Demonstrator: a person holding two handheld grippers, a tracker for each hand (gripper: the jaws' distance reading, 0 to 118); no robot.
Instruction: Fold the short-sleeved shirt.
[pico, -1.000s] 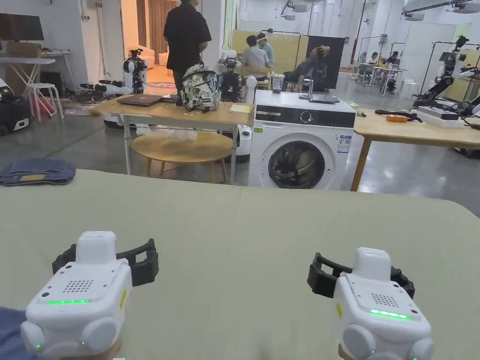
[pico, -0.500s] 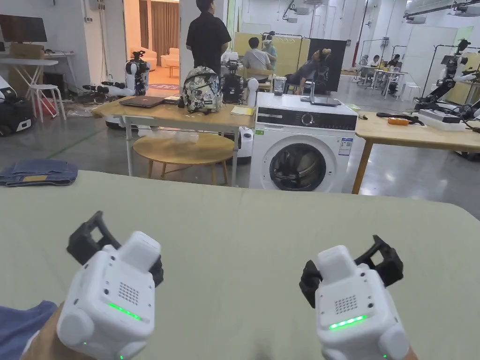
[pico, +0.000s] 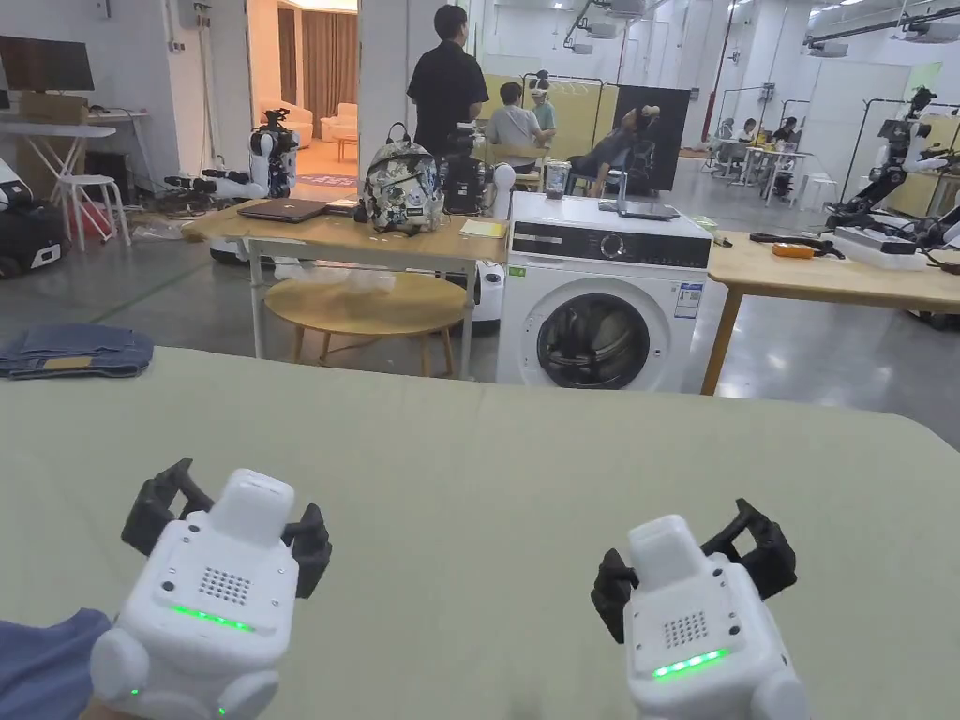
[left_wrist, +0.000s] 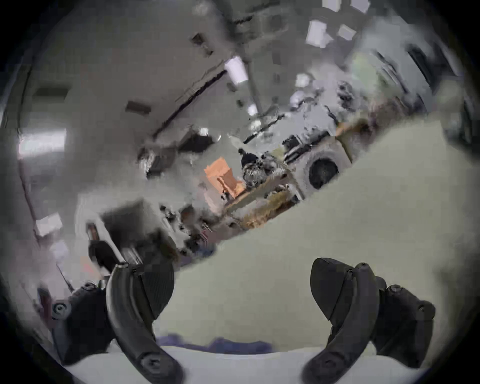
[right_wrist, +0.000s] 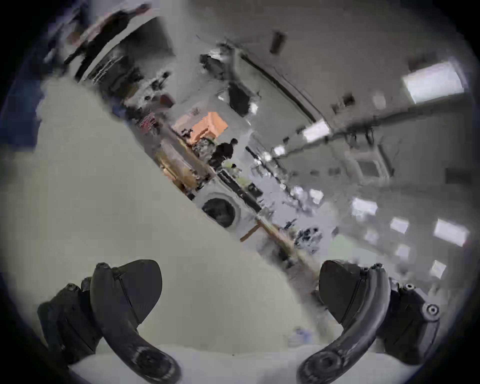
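My left gripper (pico: 230, 511) hovers over the near left part of the pale green table (pico: 487, 469), jaws apart with nothing between them. Over the near right part my right gripper (pico: 689, 553) is also open and empty, rolled slightly. In the left gripper view the left gripper (left_wrist: 241, 285) has only bare green cloth between its black jaws. The right gripper view shows the right gripper (right_wrist: 239, 285) the same way, over the table's far edge. A folded blue denim garment (pico: 75, 349) lies at the table's far left edge, well away from both grippers.
A blue sleeve (pico: 37, 656) shows at the bottom left. Beyond the table stand a white washing machine (pico: 600, 300), wooden tables (pico: 356, 239) with a backpack (pico: 403, 187), and a round low table (pico: 375, 305). A person in black (pico: 448, 80) stands farther back.
Both grippers rolled from level to tilted, then partly back, and sit slightly lower now. The person in black has walked to the right in the background.
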